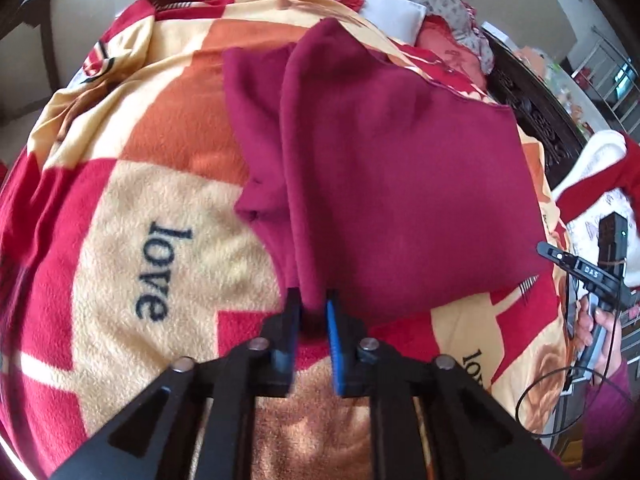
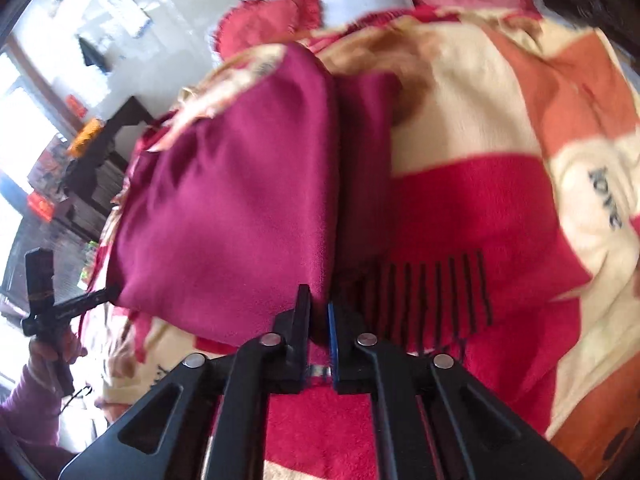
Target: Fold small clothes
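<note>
A patterned blanket (image 1: 132,208) covers the bed, and on it the maroon garment (image 1: 384,168) is laid partly folded, one flap doubled over. Each near corner is pinched: the left hand-held gripper (image 1: 312,304) and right hand-held gripper (image 2: 319,304) are clamped on cloth. Further folds appear to remain.

Garment (image 1: 380,168) on blanket (image 1: 120,208), pillows (image 1: 394,16) behind

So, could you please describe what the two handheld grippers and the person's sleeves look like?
The left gripper and right gripper look alike: black angular linkage arms with silver pivot pins, one finger black, the other blue-padded. A thin black cable loops below the right one. The sleeves are purple.
</note>
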Action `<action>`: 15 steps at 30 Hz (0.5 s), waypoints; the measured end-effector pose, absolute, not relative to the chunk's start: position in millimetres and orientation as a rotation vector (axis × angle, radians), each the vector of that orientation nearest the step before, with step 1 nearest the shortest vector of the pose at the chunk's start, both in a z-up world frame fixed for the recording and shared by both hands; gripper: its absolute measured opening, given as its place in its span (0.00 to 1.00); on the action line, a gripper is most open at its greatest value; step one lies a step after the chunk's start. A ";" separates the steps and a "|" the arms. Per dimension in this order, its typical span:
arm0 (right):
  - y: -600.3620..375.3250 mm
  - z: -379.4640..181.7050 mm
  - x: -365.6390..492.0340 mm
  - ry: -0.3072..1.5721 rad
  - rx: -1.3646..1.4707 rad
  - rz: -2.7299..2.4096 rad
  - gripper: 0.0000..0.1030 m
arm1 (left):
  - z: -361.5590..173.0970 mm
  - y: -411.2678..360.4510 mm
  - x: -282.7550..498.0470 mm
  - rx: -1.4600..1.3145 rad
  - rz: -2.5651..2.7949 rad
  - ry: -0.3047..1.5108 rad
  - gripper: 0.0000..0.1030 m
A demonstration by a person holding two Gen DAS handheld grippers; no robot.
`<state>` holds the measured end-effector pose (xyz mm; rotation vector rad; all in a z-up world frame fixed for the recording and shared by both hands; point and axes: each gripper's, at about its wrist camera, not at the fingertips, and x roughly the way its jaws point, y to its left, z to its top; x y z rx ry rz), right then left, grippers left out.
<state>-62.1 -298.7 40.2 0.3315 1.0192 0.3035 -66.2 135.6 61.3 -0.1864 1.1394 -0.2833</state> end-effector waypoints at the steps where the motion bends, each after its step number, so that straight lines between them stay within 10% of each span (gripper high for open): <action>1: -299.5 43.2 -62.3 1.011 0.334 0.288 0.00 | 64.7 135.4 -67.0 -0.175 -0.274 1.130 0.28; 6: -291.4 89.3 -56.9 0.875 0.212 0.239 0.03 | 96.7 136.6 -54.9 -0.189 -0.272 1.020 0.59; 15: -238.6 97.3 35.7 0.847 0.124 0.296 0.04 | 101.2 117.1 33.1 -0.164 -0.142 0.943 0.60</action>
